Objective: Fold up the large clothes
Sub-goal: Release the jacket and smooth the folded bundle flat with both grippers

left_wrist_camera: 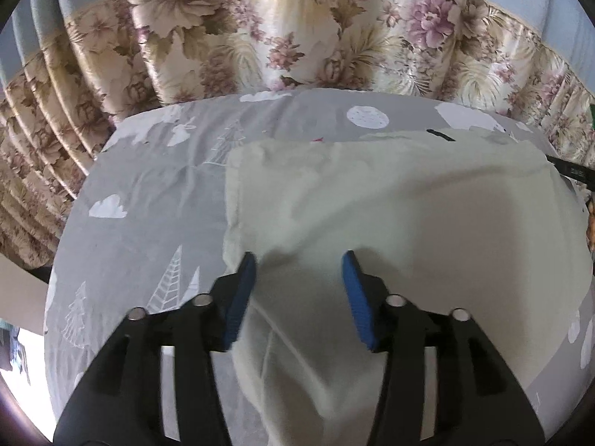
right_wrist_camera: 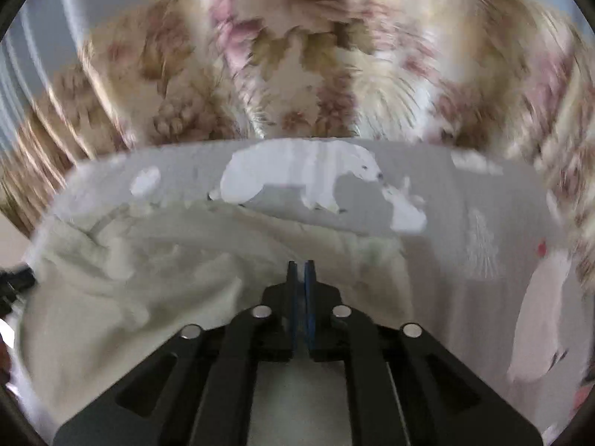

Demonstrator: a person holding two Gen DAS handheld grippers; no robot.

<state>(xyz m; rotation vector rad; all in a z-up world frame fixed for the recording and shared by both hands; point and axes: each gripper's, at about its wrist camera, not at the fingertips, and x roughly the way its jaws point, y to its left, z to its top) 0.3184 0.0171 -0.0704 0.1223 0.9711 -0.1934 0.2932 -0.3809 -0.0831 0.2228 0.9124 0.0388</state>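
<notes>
Blue-padded fingers (left_wrist_camera: 241,297) of the left gripper (left_wrist_camera: 299,260) stand spread above a cream fleece garment (left_wrist_camera: 372,204), which lies partly folded on a grey bedsheet (left_wrist_camera: 148,193) printed with white clouds and trees, its cloth passing loosely between the pads without being pinched. Over the same garment (right_wrist_camera: 148,278), the right gripper (right_wrist_camera: 301,265) has its jaws nearly together, and no cloth shows between them. Beyond the bed hangs a floral curtain (left_wrist_camera: 260,29).
</notes>
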